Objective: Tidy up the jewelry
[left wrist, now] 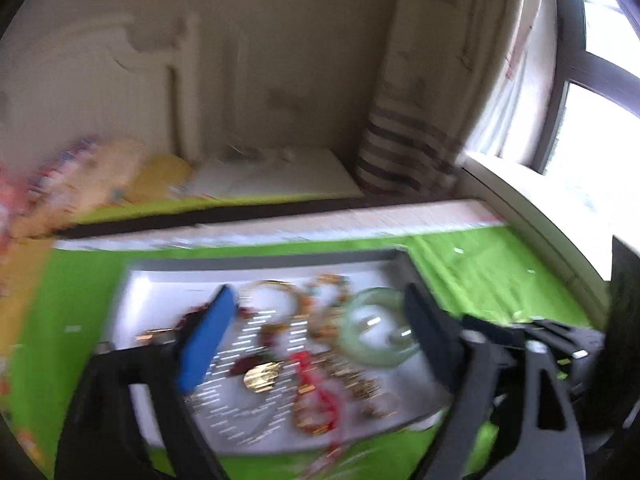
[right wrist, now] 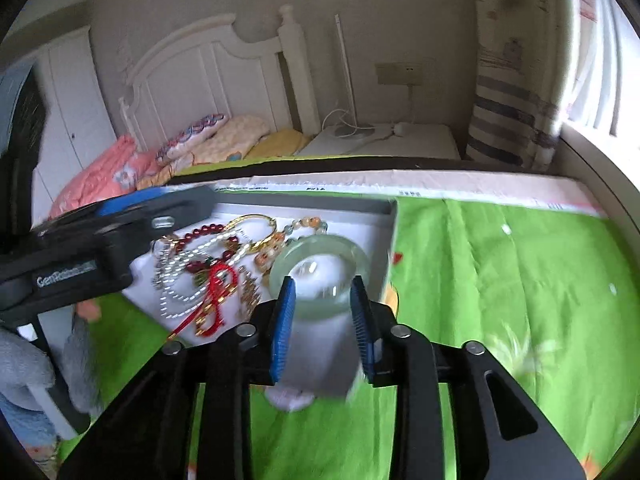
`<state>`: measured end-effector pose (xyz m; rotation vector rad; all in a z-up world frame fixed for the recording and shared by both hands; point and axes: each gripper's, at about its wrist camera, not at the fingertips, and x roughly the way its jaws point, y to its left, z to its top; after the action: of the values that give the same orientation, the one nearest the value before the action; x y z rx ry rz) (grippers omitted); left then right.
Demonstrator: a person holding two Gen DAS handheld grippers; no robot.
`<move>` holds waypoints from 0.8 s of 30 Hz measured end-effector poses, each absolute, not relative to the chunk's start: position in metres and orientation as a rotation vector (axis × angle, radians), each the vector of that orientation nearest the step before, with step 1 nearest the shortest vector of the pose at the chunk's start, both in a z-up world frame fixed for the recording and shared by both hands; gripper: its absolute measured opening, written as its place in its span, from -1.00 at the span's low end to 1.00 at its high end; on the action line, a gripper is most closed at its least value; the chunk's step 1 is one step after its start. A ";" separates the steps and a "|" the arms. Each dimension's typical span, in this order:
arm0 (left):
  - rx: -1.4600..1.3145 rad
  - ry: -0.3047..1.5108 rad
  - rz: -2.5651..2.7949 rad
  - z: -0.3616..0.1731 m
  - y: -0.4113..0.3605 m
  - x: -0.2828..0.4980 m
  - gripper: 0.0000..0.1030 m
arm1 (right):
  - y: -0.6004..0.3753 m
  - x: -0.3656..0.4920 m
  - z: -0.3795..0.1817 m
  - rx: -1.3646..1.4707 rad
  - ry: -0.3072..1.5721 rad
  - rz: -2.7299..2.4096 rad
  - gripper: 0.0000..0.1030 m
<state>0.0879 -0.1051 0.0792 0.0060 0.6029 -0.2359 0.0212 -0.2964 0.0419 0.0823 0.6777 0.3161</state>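
A shallow grey tray [left wrist: 260,262] [right wrist: 320,202] lies on a green cloth and holds a tangle of jewelry. In it are a pale green jade bangle [left wrist: 376,328] [right wrist: 320,268], a red bead bracelet [right wrist: 200,236], a pearl strand [right wrist: 180,292], a red knotted cord [right wrist: 216,292] and a gold bangle [right wrist: 256,224]. My left gripper [left wrist: 320,296] stands wide open over the middle of the pile, gripping nothing; the view is blurred. My right gripper [right wrist: 323,284] is partly open. Its blue pads straddle the bangle's near rim, and I see no pressing contact.
The green printed cloth [right wrist: 500,280] spreads to the right of the tray. Behind it are a bed with a white headboard [right wrist: 208,72], pillows, a white nightstand [right wrist: 400,140] and a striped curtain [right wrist: 508,120]. A window sill runs along the right. A grey sleeve [right wrist: 24,360] shows at lower left.
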 end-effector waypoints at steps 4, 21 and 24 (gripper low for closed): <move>0.061 0.551 -0.130 0.071 -0.087 0.047 0.96 | -0.288 -0.008 0.039 0.110 0.673 0.302 0.39; 0.034 0.569 0.001 0.042 -0.051 0.006 0.96 | -0.265 -0.020 0.028 0.034 0.664 0.051 0.68; 0.043 0.561 -0.016 0.043 -0.054 0.003 0.96 | -0.261 -0.019 0.027 0.011 0.675 0.037 0.68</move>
<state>0.0030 -0.0536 0.0427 0.0430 0.5611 -0.0160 -0.0186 -0.2614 0.0267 0.0109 0.6753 0.0370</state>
